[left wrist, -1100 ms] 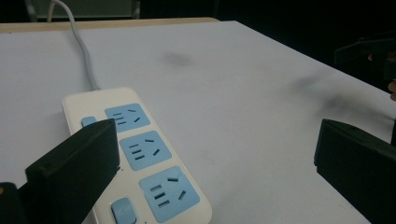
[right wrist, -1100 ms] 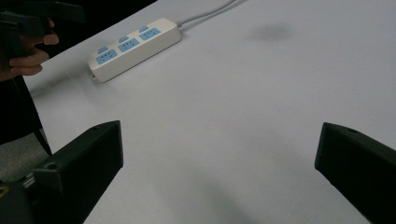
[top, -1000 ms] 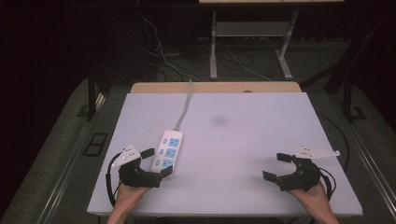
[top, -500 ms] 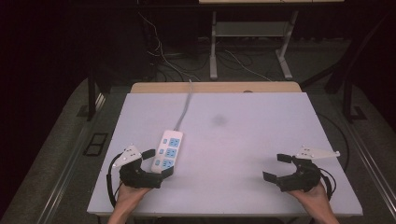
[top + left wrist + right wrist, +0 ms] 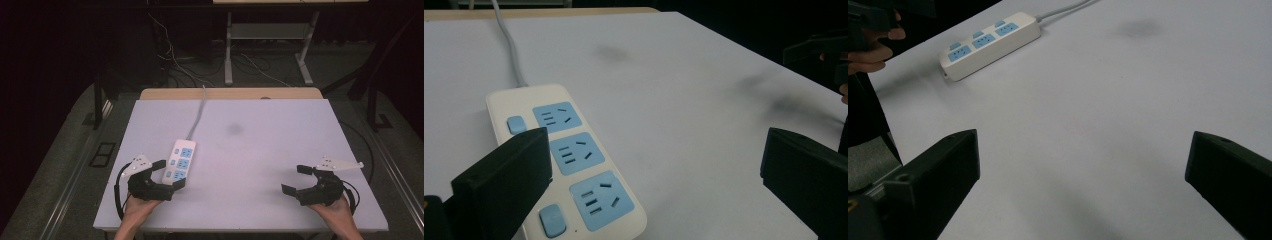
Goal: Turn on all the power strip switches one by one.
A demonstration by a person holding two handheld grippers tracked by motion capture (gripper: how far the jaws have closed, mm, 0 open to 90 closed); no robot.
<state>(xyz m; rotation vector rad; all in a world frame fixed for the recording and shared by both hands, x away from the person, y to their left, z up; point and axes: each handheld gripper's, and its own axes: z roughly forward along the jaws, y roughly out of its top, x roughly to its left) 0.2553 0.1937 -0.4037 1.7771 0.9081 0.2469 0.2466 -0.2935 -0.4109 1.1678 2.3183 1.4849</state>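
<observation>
light: bright on table (image 5: 280,165); surroundings dark | shadows: soft | near jaws slightly blurred

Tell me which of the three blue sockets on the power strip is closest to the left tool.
The end socket farthest from the cord, on the power strip. It sits nearest the left tool; the other two lie farther up toward the cord.

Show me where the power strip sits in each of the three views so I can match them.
High view: power strip at lower left, beside the left gripper.
Left gripper view: lower left, close to the left jaw.
Right gripper view: upper left, far off.
Shared landmark: its grey cable, running to the table's far edge.
</observation>
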